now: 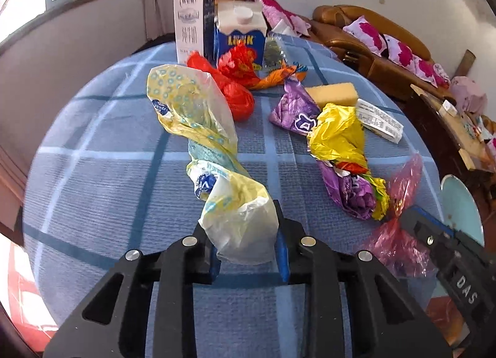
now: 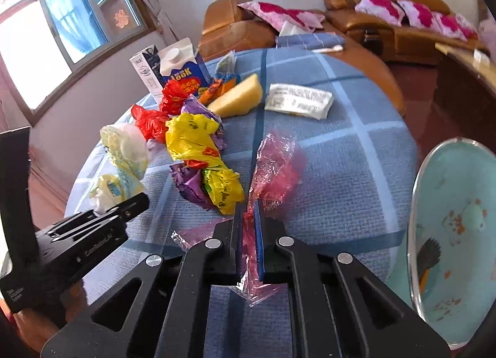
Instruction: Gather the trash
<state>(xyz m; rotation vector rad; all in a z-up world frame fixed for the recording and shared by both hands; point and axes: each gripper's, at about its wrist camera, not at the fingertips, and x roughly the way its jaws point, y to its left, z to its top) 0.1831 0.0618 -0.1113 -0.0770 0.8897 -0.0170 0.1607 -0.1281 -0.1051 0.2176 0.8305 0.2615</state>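
Trash lies on a blue checked tablecloth (image 1: 102, 190). My left gripper (image 1: 245, 234) has its jaws around the near end of a twisted yellow-and-white plastic bag (image 1: 198, 128), which also shows in the right wrist view (image 2: 124, 153). My right gripper (image 2: 248, 221) is shut on a clear pink wrapper (image 2: 276, 165), which also shows in the left wrist view (image 1: 400, 218). A yellow-and-purple wrapper bundle (image 1: 341, 147) (image 2: 198, 153) lies between them. A red bag (image 1: 235, 88) lies further back.
Two milk cartons (image 1: 238, 35) (image 1: 192, 23) stand at the far edge. A yellow sponge (image 1: 333, 94) and a white packet (image 2: 297, 100) lie nearby. A pale blue glass plate (image 2: 458, 227) stands at the right. Brown sofas (image 2: 387, 26) stand behind.
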